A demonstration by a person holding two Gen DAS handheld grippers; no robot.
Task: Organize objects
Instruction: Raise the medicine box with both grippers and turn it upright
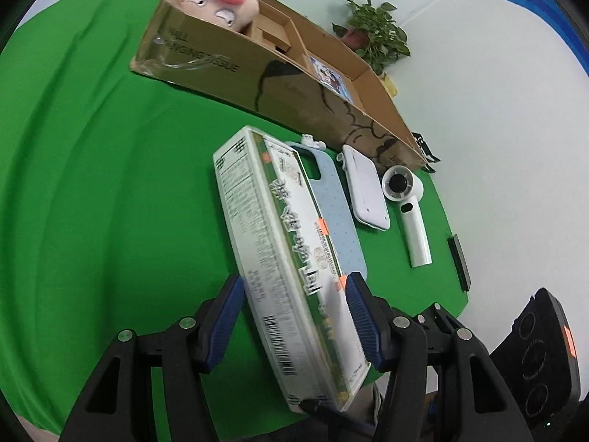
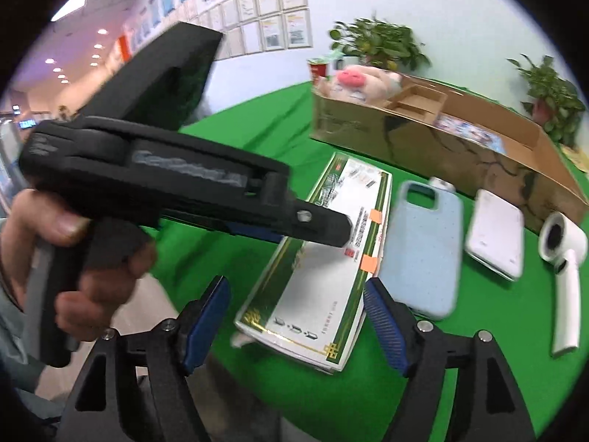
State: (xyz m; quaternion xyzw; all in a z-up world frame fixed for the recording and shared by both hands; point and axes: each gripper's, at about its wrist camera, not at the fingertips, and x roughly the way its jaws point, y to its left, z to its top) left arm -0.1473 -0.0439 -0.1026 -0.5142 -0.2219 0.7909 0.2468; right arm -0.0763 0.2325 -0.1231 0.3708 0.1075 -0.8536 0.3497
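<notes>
A long white-and-green box (image 1: pixel 279 258) sits tilted over the green cloth, and my left gripper (image 1: pixel 294 313) is shut on it, a blue pad pressed to each long side. In the right wrist view the box (image 2: pixel 324 258) points its near end between the fingers of my right gripper (image 2: pixel 296 328). That gripper is open: its right pad stands close to the box edge, its left pad well clear. A hand (image 2: pixel 92 276) holds the left gripper, one of whose fingers (image 2: pixel 324 226) reaches across the box.
Beside the box lie a pale blue phone case (image 2: pixel 423 250), a white power bank (image 2: pixel 495 235) and a white handheld fan (image 2: pixel 563 269). Behind them stands a long cardboard box (image 2: pixel 368 125) holding a pig plush (image 2: pixel 360 79). Potted plants (image 2: pixel 379 40) line the wall.
</notes>
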